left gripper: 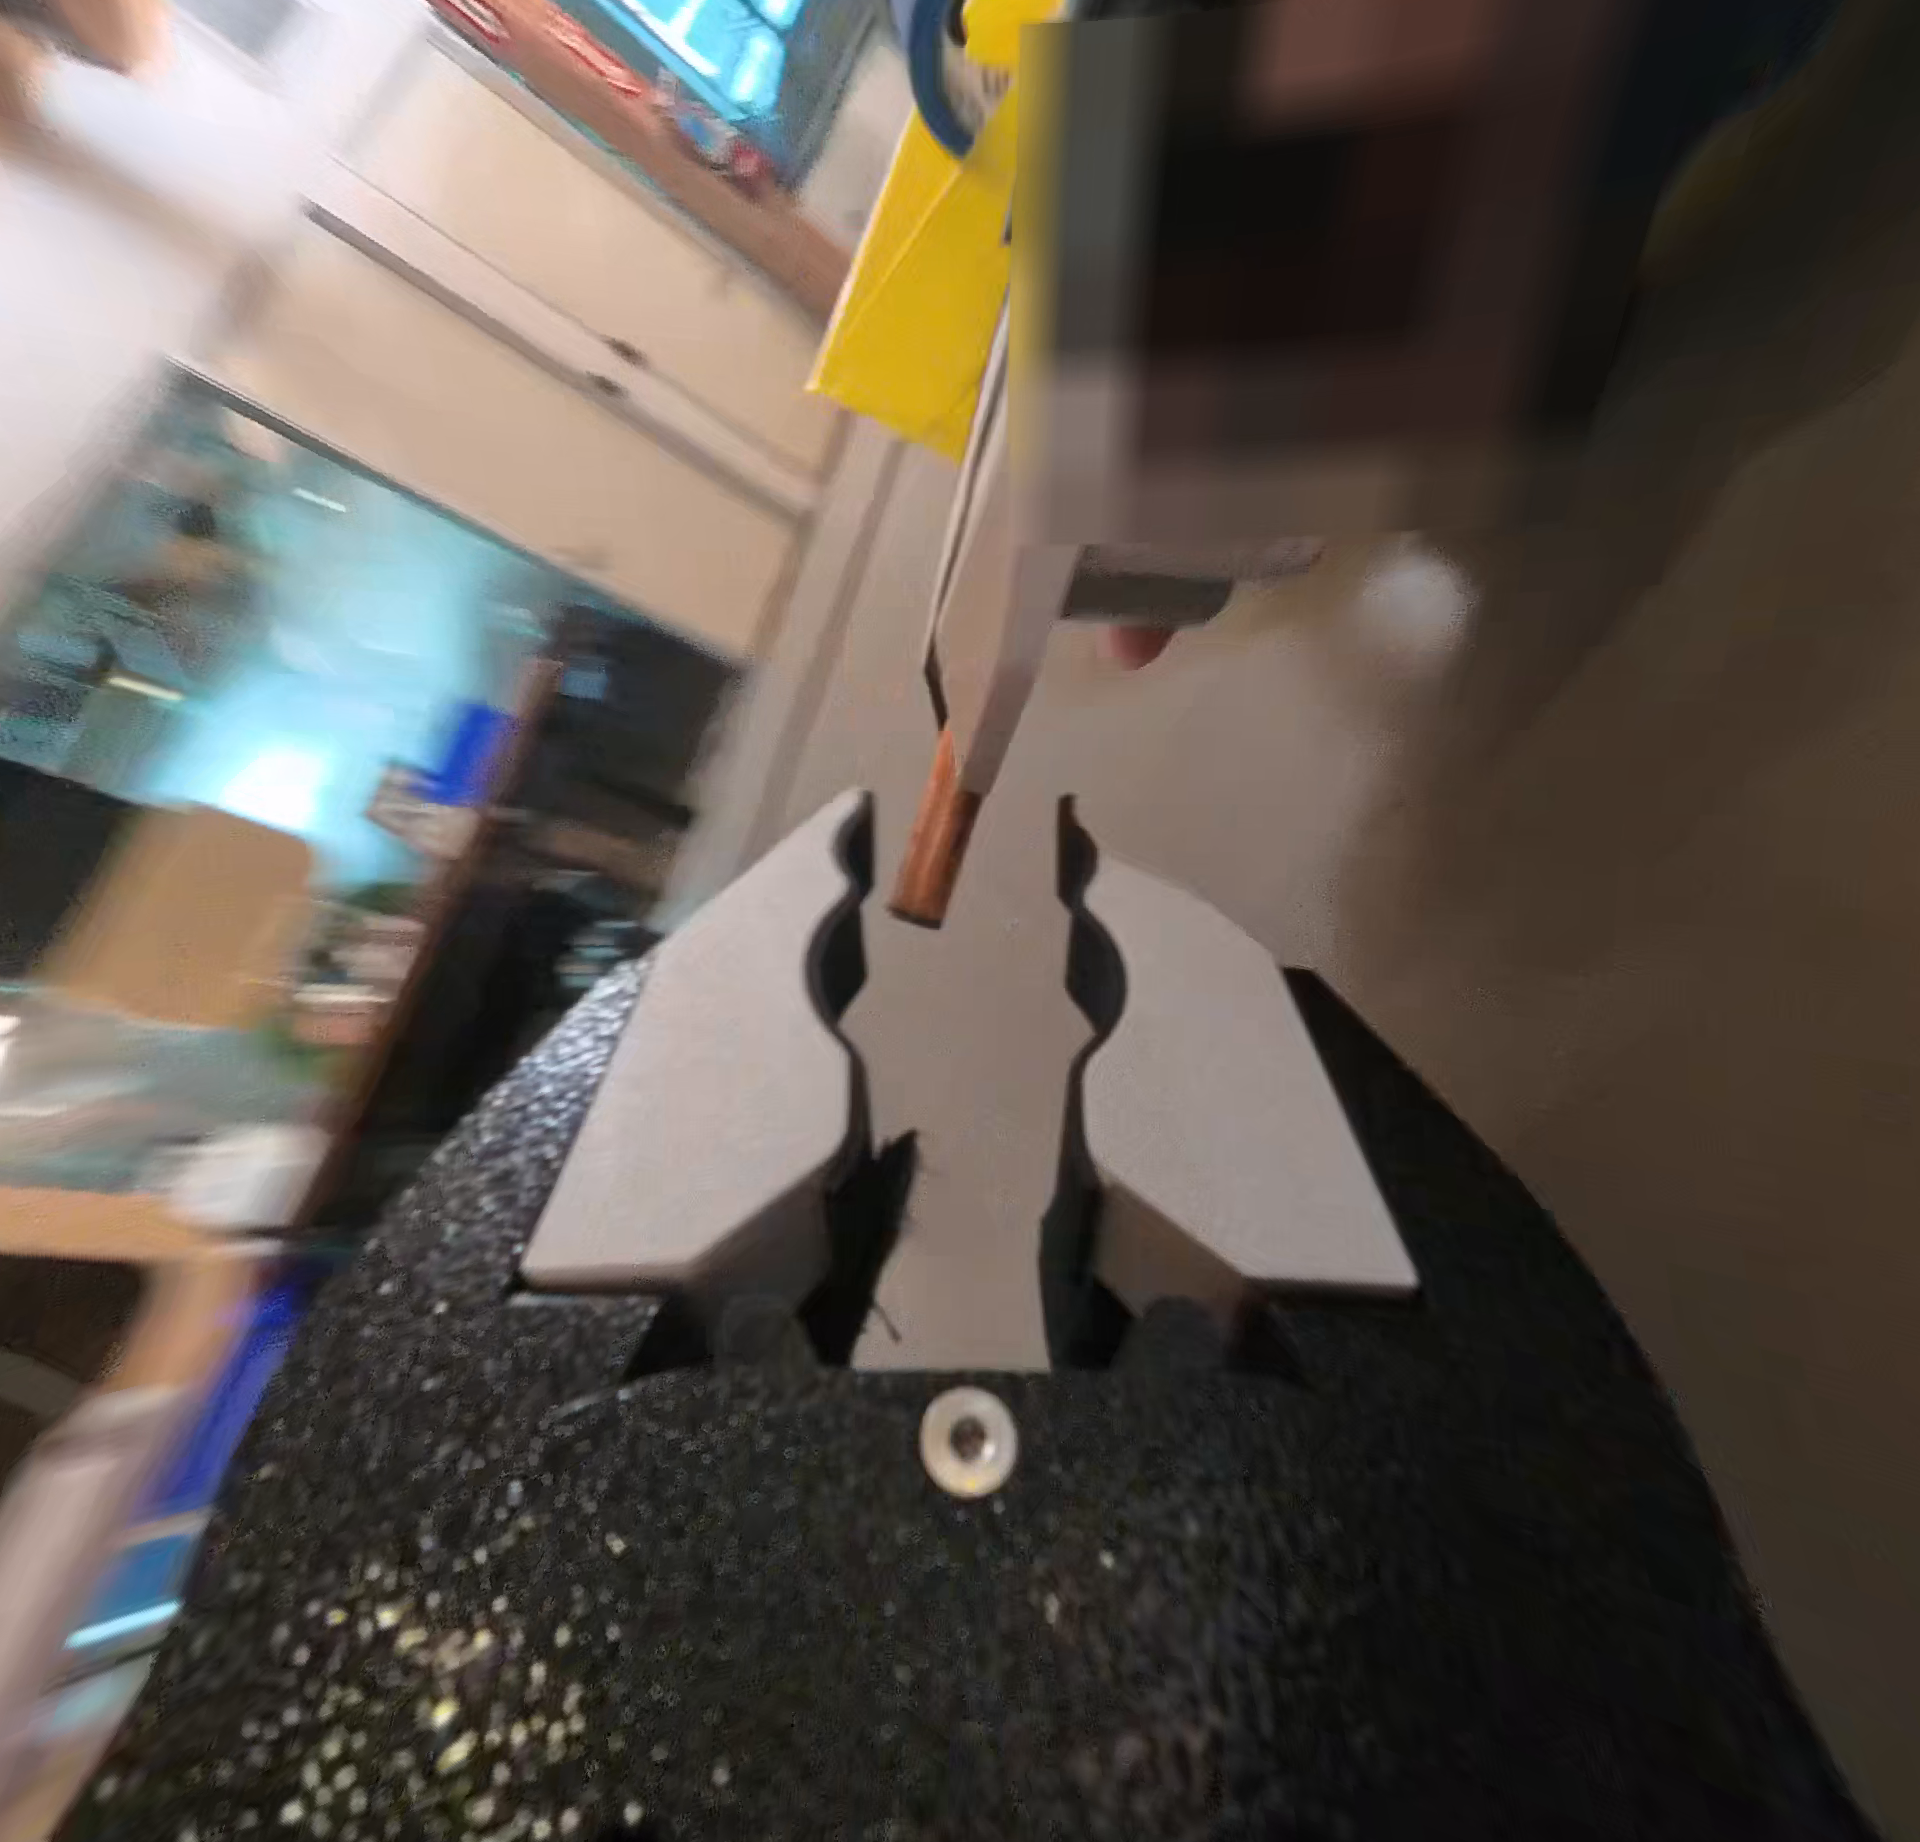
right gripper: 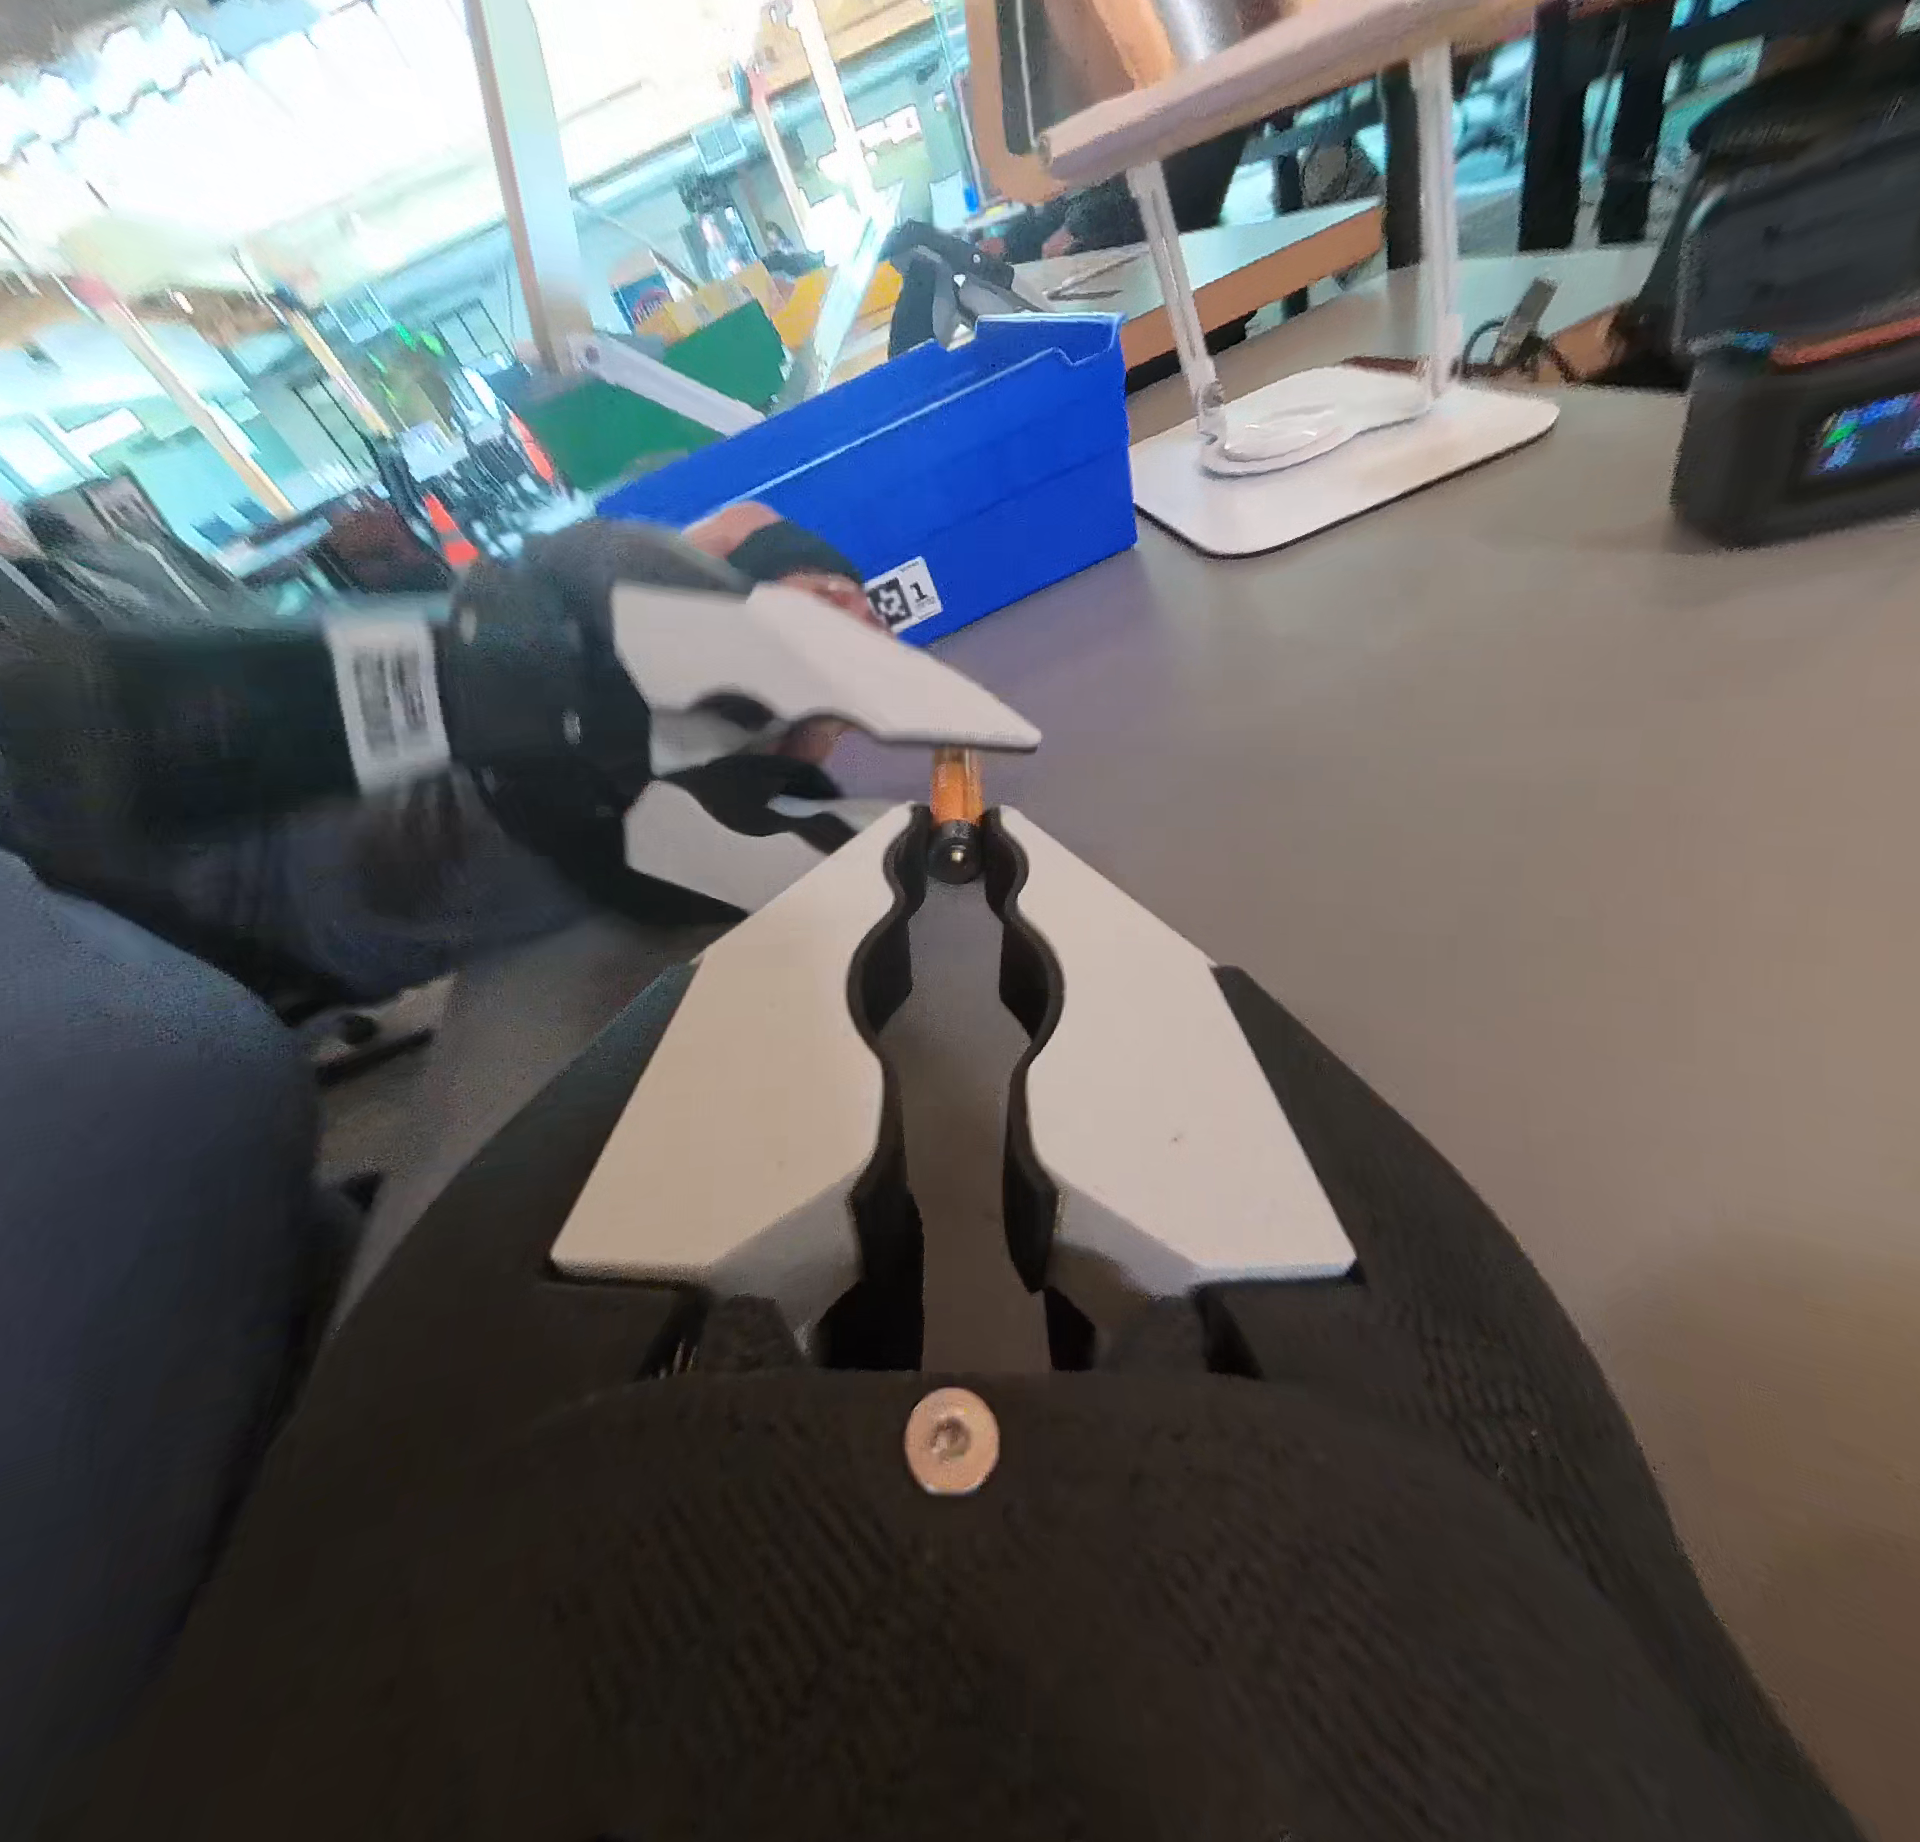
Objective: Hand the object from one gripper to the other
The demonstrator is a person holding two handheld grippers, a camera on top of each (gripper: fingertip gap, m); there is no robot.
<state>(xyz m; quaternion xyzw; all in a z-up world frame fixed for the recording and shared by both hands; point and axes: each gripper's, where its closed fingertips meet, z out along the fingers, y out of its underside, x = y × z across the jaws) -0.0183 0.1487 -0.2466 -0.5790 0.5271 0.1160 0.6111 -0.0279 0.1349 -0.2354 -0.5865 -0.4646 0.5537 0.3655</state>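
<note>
A short copper tube [right gripper: 956,793] is clamped at the tips of my right gripper [right gripper: 954,834], which is shut on it. In the left wrist view the tube [left gripper: 933,849] hangs down from the right gripper [left gripper: 961,758], which comes in from above. My left gripper [left gripper: 966,821] is open, and the tube's free end lies between its fingertips, nearer the left finger, without touching either. In the right wrist view the left gripper [right gripper: 920,776] reaches in from the left, with one white finger above the tube and one below it.
A blue bin [right gripper: 914,473] stands on the grey table [right gripper: 1455,857] behind the grippers. A white stand base [right gripper: 1351,462] and a black device with a screen [right gripper: 1808,442] sit at the right. A yellow object [left gripper: 914,265] hangs behind.
</note>
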